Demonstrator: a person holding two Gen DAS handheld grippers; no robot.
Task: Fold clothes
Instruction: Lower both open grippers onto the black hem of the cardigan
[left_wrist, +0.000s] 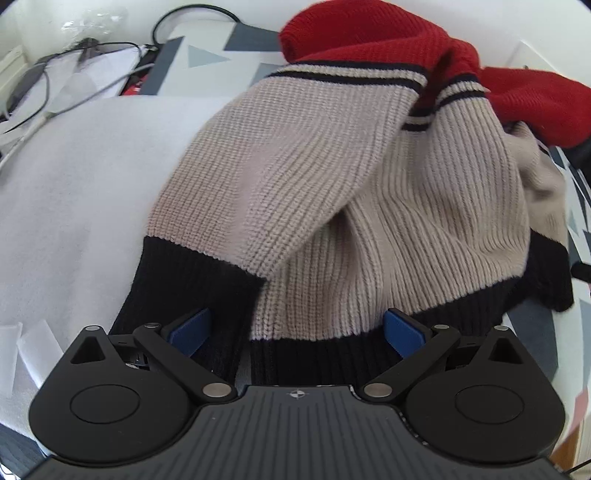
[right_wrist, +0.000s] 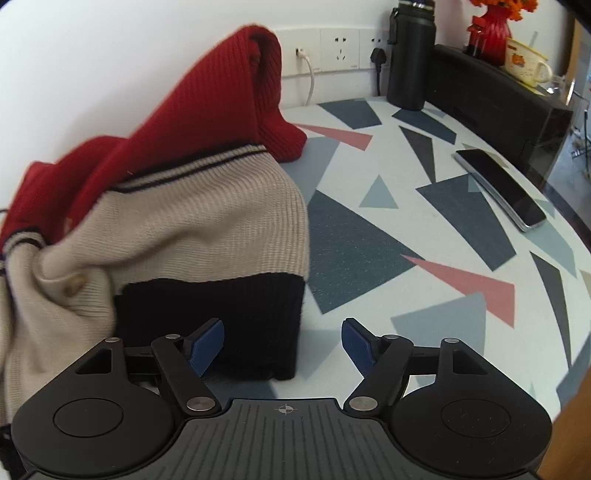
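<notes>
The knitted sweater (left_wrist: 332, 177), beige in the body with black ribbed hems and red upper parts, lay bunched in a loose heap on the table with the geometric-patterned cloth (right_wrist: 424, 229). In the left wrist view it filled the frame from the centre out to 3 o'clock, its black cuff and hem reaching down to 6 o'clock. The left gripper (left_wrist: 297, 334) was spread wide, its blue pads either side of that black hem, the fabric lying between them without being pinched. A white sheet (left_wrist: 74, 206) covered the surface toward 9 o'clock, and dark cables (left_wrist: 48, 85) trailed at 10 o'clock.

In the right wrist view the sweater rose at 9 to 11 o'clock, the red part peaking at 12. The right gripper (right_wrist: 283, 345) was likewise released, one pad just beside the black cuff, the other over bare cloth. A phone (right_wrist: 498, 188) lay at 2 o'clock, a black bottle (right_wrist: 410, 55) stood near the wall sockets (right_wrist: 340, 48) at 1 o'clock
</notes>
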